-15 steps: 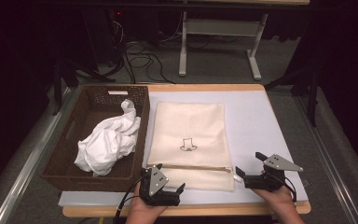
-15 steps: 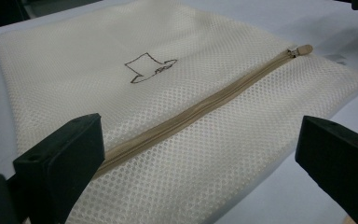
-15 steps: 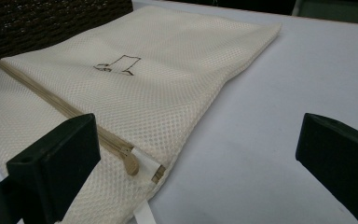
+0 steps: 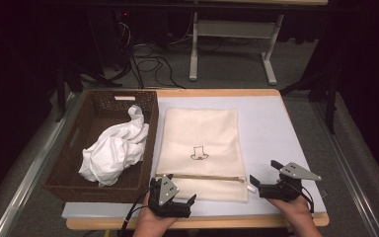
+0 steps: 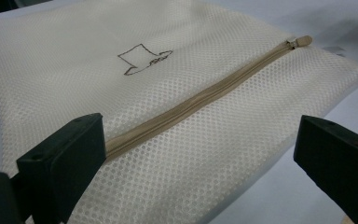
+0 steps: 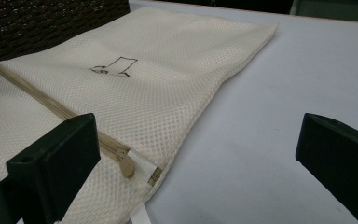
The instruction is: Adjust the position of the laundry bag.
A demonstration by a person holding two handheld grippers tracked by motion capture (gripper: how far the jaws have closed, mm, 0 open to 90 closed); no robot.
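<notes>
Left gripper: I hold my left gripper [image 4: 175,197] at the near edge of the table [image 4: 271,128], at the near left corner of the mesh bag [image 4: 200,148]. Its jaws stand wide apart and grasp nothing; in the left gripper view the bag's mesh lies between and beyond them.
Right gripper: I hold my right gripper [image 4: 261,180] at the near right corner of the bag, pointing toward the zipper's end. Its jaws are spread and released, nothing between the pads.
Mesh bag: it lies flat on the table, just to the right of the basket [image 4: 69,148], its long side running away from me. A small hat drawing [image 4: 199,154] marks its middle.
Zipper: the tan zipper [image 4: 207,177] runs across the bag near the edge closest to me. It is closed along its visible length.
Zipper pull: the pull [image 6: 127,166] sits at the bag's right end, just beside the left jaw in the right gripper view, not touched by it.
Basket: dark woven, at the table's left side, touching or nearly touching the bag's left edge.
Cloth: a crumpled white cloth [image 4: 113,148] rests inside the basket.
</notes>
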